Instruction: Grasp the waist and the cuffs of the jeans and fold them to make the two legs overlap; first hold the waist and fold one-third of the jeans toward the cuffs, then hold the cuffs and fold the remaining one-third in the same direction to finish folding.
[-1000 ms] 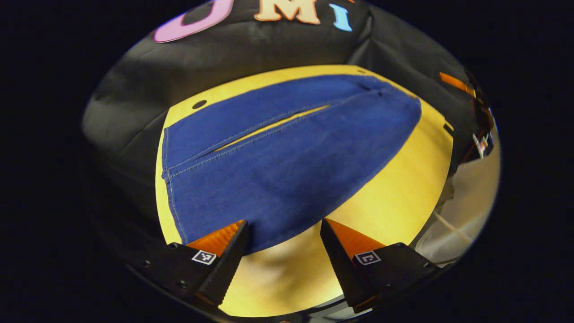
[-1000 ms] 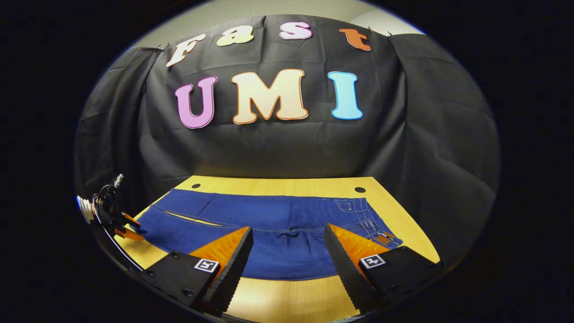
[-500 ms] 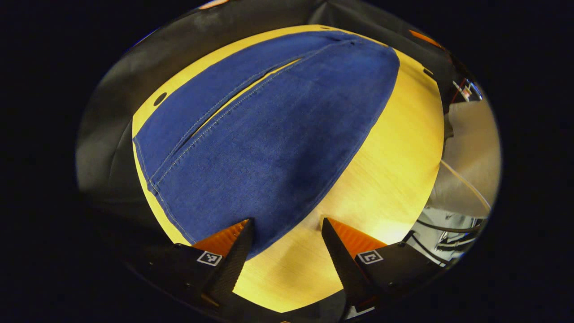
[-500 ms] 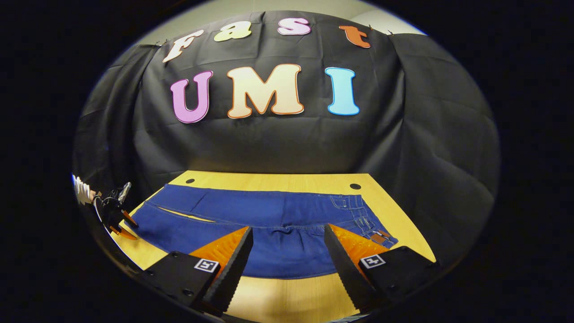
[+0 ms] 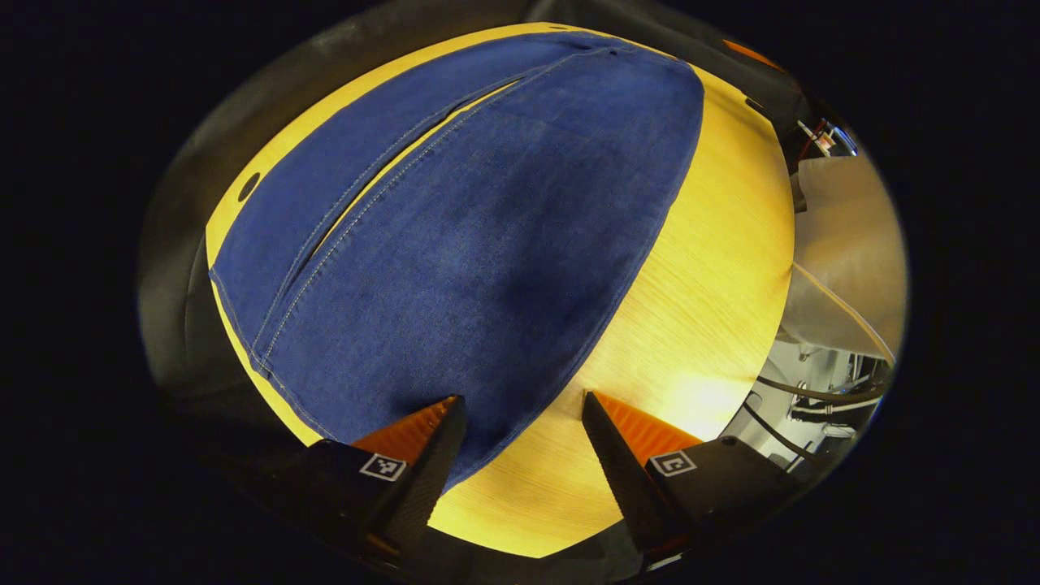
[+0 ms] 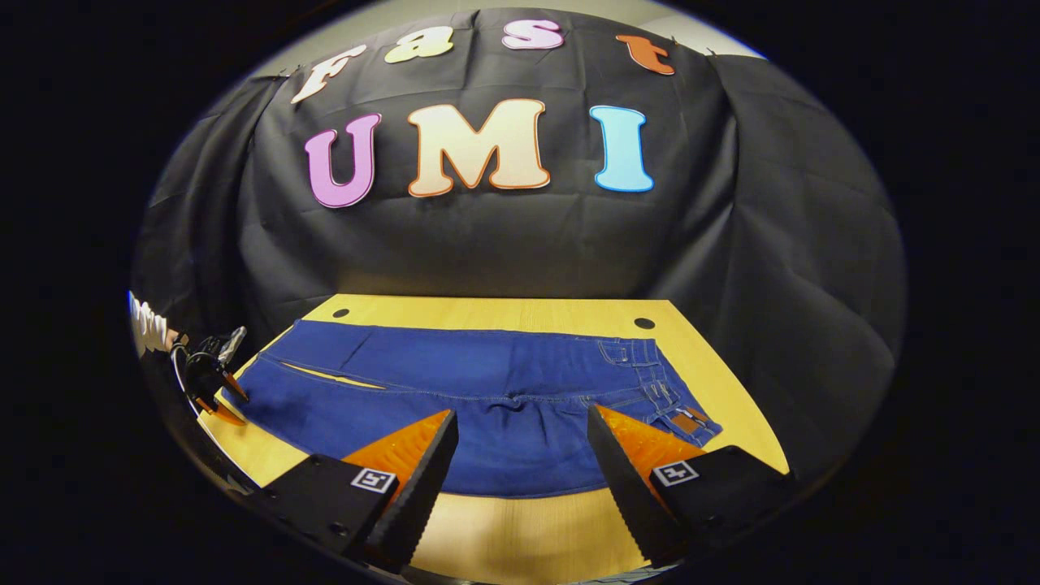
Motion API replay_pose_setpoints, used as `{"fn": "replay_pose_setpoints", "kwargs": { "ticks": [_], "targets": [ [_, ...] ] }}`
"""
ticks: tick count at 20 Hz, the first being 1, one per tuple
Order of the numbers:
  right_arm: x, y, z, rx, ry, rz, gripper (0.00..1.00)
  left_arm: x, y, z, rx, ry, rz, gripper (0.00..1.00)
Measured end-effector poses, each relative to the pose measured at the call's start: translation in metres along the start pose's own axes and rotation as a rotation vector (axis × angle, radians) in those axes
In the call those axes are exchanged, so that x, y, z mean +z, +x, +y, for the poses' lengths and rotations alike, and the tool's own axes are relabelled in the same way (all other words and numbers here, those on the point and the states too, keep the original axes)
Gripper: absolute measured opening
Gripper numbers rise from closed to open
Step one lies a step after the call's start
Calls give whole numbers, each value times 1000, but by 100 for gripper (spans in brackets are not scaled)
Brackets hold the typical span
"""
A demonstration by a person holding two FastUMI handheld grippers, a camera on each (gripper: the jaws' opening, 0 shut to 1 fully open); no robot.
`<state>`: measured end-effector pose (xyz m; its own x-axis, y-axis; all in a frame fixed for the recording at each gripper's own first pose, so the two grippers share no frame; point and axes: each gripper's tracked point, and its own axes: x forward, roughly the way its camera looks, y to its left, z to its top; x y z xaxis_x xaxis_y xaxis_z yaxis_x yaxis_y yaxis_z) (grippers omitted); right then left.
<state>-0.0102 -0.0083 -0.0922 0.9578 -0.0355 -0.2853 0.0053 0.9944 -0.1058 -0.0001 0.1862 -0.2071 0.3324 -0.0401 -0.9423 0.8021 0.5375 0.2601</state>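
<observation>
1. Since a second ago the left gripper [image 5: 516, 406] has come lower and closer to the cuff end of the jeans [image 5: 455, 236]; its jaws are apart, over the near cuff corner.
2. The right gripper [image 6: 520, 422] has moved little; its jaws are apart too, holding nothing, above the near leg and left of the waist [image 6: 650, 382].
3. I judge that no fold is started yet.
4. The jeans lie flat on the wooden table [image 6: 504, 313], legs side by side, with a black cloth wall [image 6: 487, 244] behind.

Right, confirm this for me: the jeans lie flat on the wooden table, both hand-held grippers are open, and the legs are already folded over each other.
Not quite. The legs are not folded over each other: the jeans lie with both legs side by side, a gap between them, as the right gripper view shows. They do lie flat on the wooden table, and both hand-held grippers are open.
</observation>
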Motion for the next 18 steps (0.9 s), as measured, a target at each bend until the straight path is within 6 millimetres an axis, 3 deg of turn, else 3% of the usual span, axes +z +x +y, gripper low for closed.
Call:
{"fn": "replay_pose_setpoints", "kwargs": {
  "ticks": [3, 4, 5, 6, 8, 10, 11, 12, 18],
  "targets": [
    [-6, 10, 1, 37, -10, 38, 95, -1, 1, 4, 16, -21, 21, 85],
    [-7, 14, 0, 52, -17, 51, 99, 1, 1, 7, 22, -34, 25, 71],
    [-8, 16, -3, 66, -23, 61, 95, 4, 4, 8, 28, -38, 32, 65],
    [-9, 20, -6, 81, -26, 72, 96, 3, 1, 7, 37, -42, 37, 48],
    [-15, 28, -12, 111, -37, 101, 99, 5, 4, 12, 62, -42, 62, 24],
    [-27, 37, -27, 128, -82, 147, 99, 5, 3, 14, 83, -37, 79, 4],
    [-34, 41, -35, 137, -113, 168, 95, 6, 3, 14, 84, -29, 81, 1],
    [-41, 45, -43, 150, -147, 194, 99, 6, 4, 15, 83, -28, 81, 0],
    [-90, 67, -96, 255, -448, 374, 99, 7, 9, 19, 82, -41, 122, 0]
  ]
}}
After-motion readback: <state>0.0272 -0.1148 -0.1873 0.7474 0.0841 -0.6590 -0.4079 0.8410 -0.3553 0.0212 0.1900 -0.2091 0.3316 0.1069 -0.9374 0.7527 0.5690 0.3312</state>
